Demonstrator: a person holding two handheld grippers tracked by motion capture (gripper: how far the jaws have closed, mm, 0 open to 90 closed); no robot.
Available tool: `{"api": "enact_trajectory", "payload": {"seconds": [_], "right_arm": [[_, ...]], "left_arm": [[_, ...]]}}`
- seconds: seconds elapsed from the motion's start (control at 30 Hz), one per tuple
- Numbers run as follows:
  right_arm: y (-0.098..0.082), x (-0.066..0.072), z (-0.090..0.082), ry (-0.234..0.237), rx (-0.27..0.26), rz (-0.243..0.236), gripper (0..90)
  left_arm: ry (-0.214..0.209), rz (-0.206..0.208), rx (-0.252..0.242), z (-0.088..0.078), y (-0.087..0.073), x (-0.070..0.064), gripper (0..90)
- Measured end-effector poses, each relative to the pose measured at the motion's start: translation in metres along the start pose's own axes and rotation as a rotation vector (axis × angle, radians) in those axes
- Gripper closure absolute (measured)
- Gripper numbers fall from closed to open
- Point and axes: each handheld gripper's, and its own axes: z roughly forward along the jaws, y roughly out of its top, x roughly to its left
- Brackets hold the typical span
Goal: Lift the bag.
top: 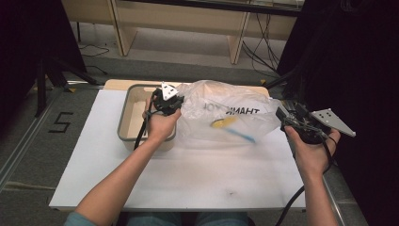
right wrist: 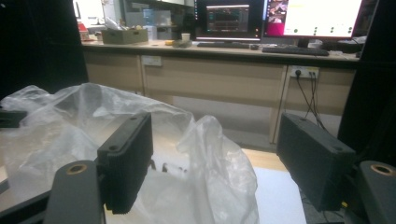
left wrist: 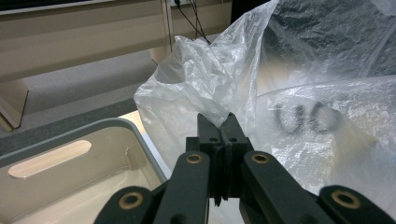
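Two grippers flank the plastic bag (top: 226, 117): left gripper (left wrist: 223, 126) pinching it, right gripper (right wrist: 215, 158) spread

Plastic bag (top: 226, 115) on table (top: 188, 179), right of and touching bin (top: 129, 113); desk (top: 188, 19) behind.

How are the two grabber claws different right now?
The left gripper is pinched shut on the plastic bag's edge; the right gripper has its jaws wide apart, gripping nothing. The left gripper sits by the tub; the right gripper is off the bag's other side. Both have black jaws.
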Motion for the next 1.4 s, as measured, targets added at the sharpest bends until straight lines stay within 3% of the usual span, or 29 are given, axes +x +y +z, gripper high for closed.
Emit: {"api": "enact_trajectory", "payload": {"seconds": [0.13, 0.5, 0.63, 0.73, 0.9, 1.1, 1.13, 1.17, 1.27, 1.3, 1.33, 1.4], "right_arm": [[-0.001, 0.001, -0.003, 0.012, -0.004, -0.001, 28.2], [-0.019, 0.008, -0.007, 0.086, 0.046, -0.010, 27.4], [-0.029, 0.007, -0.005, 0.116, 0.100, -0.039, 24.0], [-0.038, 0.003, 0.001, 0.119, 0.131, -0.046, 23.5], [-0.053, -0.006, 0.018, 0.075, 0.179, -0.048, 25.7], [-0.060, -0.010, 0.036, 0.029, 0.170, -0.041, 41.6], [-0.061, -0.012, 0.039, 0.014, 0.173, -0.029, 45.7], [-0.064, -0.014, 0.047, 0.003, 0.183, 0.008, 55.7], [-0.065, -0.015, 0.055, -0.017, 0.199, 0.027, 66.6], [-0.065, -0.015, 0.055, -0.017, 0.199, 0.027, 66.6], [-0.067, -0.014, 0.062, -0.040, 0.202, 0.040, 75.0], [-0.068, -0.014, 0.067, -0.059, 0.212, 0.050, 81.0]], "left_arm": [[0.002, -0.002, 0.008, 0.002, -0.001, 0.001, 89.7], [0.005, -0.008, 0.009, 0.003, 0.000, 0.002, 89.7], [0.006, -0.010, 0.001, 0.003, 0.002, 0.001, 89.7], [0.006, -0.009, 0.002, 0.004, 0.002, 0.001, 89.7], [0.006, -0.012, 0.004, 0.006, 0.003, 0.001, 89.6], [0.010, -0.018, 0.006, 0.008, 0.005, 0.002, 89.6], [0.010, -0.022, 0.004, 0.008, 0.005, 0.002, 89.6], [0.008, -0.024, 0.003, 0.009, 0.005, 0.002, 89.6], [0.009, -0.029, 0.002, 0.010, 0.005, 0.002, 89.6], [0.008, -0.028, 0.002, 0.011, 0.005, 0.002, 89.6], [0.009, -0.031, 0.004, 0.011, 0.005, 0.002, 89.5], [0.007, -0.038, 0.005, 0.013, 0.005, 0.003, 89.5]]}}
